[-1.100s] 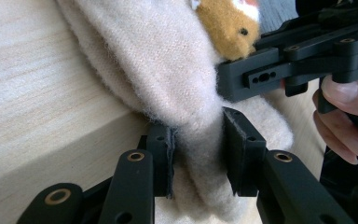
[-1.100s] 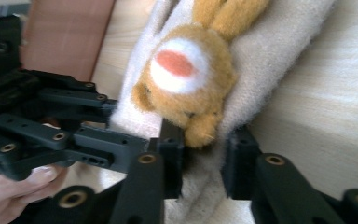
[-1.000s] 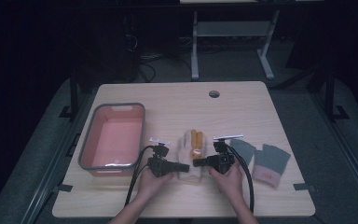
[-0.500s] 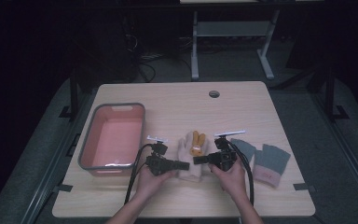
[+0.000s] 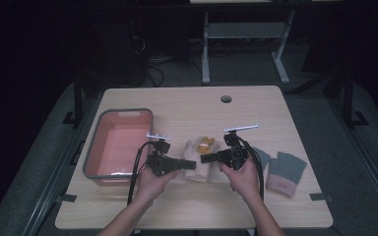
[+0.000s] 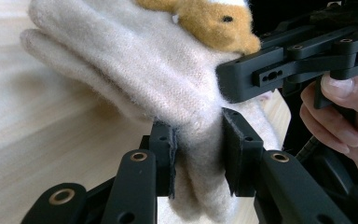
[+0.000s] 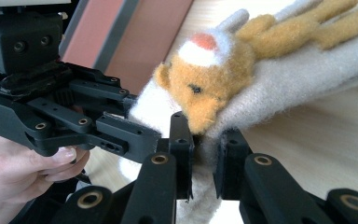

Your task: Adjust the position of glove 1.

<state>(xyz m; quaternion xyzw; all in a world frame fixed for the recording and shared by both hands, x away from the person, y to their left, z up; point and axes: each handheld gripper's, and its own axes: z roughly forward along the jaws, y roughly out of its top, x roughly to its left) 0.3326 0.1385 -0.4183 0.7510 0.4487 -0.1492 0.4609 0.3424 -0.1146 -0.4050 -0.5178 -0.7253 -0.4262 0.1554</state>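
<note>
A cream knitted glove with an orange plush animal sewn on it lies near the middle of the wooden table. Both grippers hold its near end from opposite sides. My left gripper comes in from the left and is shut on the cuff, pads pressed into the wool. My right gripper comes in from the right and is shut on the glove just below the animal's head. The fingers of the glove hang toward the tabletop.
A pink tub with a grey rim stands at the left of the table. Two grey gloves with a pink cuff lie to the right of my right hand. A cable hole sits near the far edge.
Both hands have risen a little with the glove's near end pinched between them. The tub and the grey gloves have stayed put.
</note>
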